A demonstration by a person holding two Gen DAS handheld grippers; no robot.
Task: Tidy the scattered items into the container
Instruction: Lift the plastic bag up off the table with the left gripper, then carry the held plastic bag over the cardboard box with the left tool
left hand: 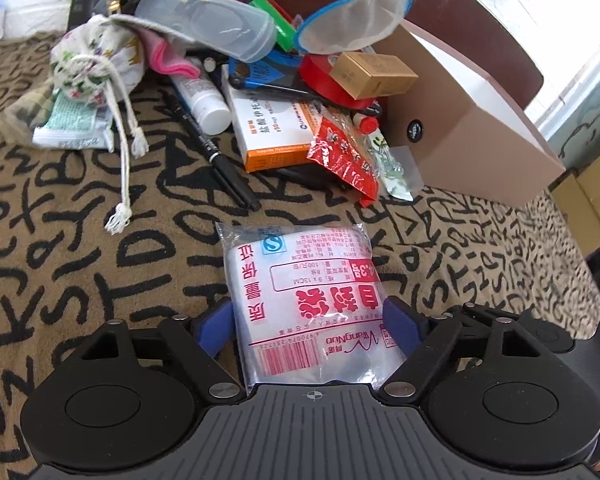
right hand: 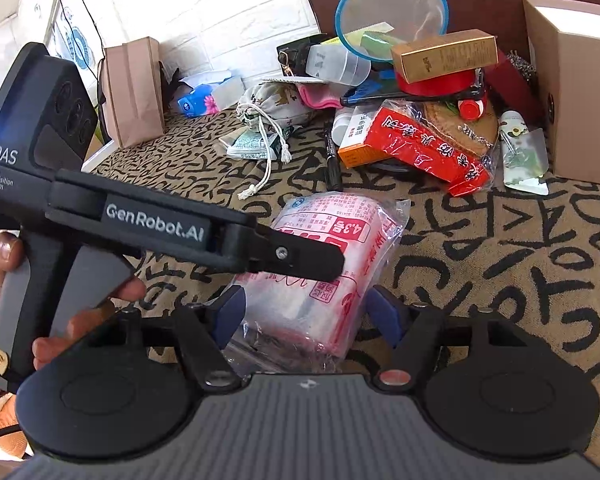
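A clear plastic packet of zip bags with red print [left hand: 312,300] lies on the patterned cloth, between the blue-padded fingers of my left gripper [left hand: 312,320]; its jaws are wide and the pads sit at the packet's two sides. In the right wrist view the same packet [right hand: 340,240] lies between my right gripper's open fingers [right hand: 304,312], and the left gripper [right hand: 300,258] reaches over it from the left. A cardboard box [left hand: 472,120], the container, stands at the right, and shows in the right wrist view [right hand: 576,92].
A heap of items lies behind: drawstring bag [left hand: 96,60], clear case [left hand: 208,20], black marker [left hand: 216,156], orange medicine box [left hand: 268,128], red packet [left hand: 344,156], blue-rimmed strainer [left hand: 352,16], small brown box [left hand: 372,74]. A paper bag [right hand: 134,92] stands at the wall.
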